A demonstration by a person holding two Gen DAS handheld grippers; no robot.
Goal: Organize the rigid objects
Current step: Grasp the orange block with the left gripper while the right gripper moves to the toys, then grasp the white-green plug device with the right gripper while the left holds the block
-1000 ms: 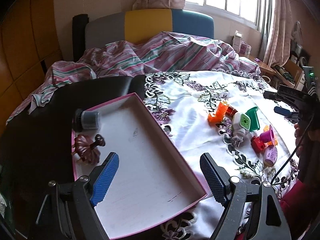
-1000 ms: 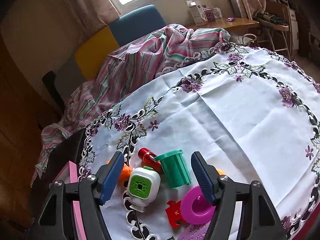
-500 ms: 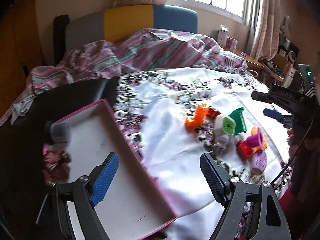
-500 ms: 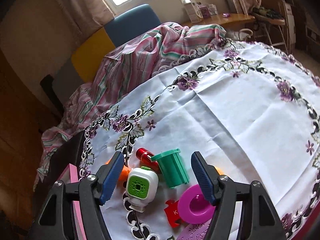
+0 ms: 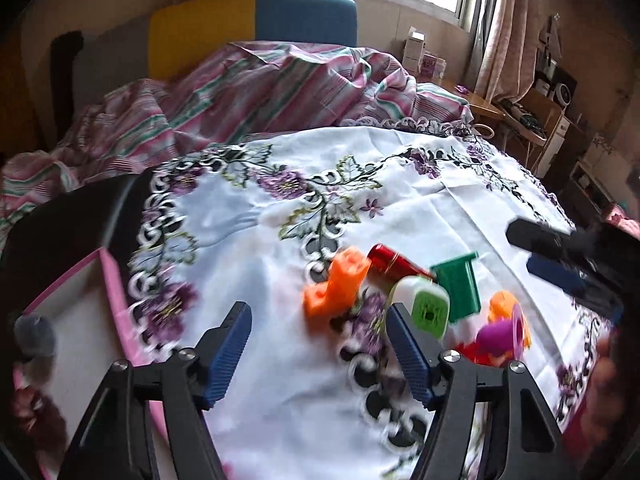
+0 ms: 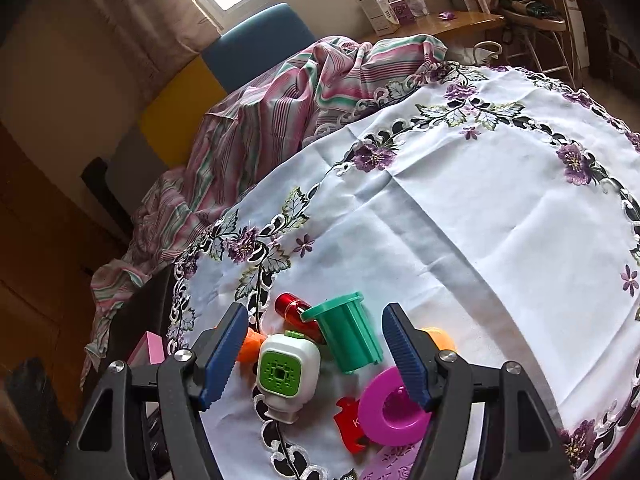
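Left wrist view: left claw (image 5: 316,344) released, jaws just been closing, only white embroidered tablecloth (image 5: 420,184) between them. Pink-rimmed shallow tray (image 5: 110,280) at the desk's left edge, grey-capped item (image 5: 34,336) inside. Toy cluster near the desk's right edge: orange plastic block (image 5: 336,288), red cylinder (image 5: 390,264), white-and-green square plug gadget (image 5: 424,310), green plastic cup (image 5: 460,286), magenta ring (image 5: 504,334).

Right wrist view: right claw (image 6: 314,354) released, hovering over gadget (image 6: 286,372) and cup (image 6: 348,334), pads touching neither. Red puzzle piece (image 6: 350,426) beside ring (image 6: 394,406).
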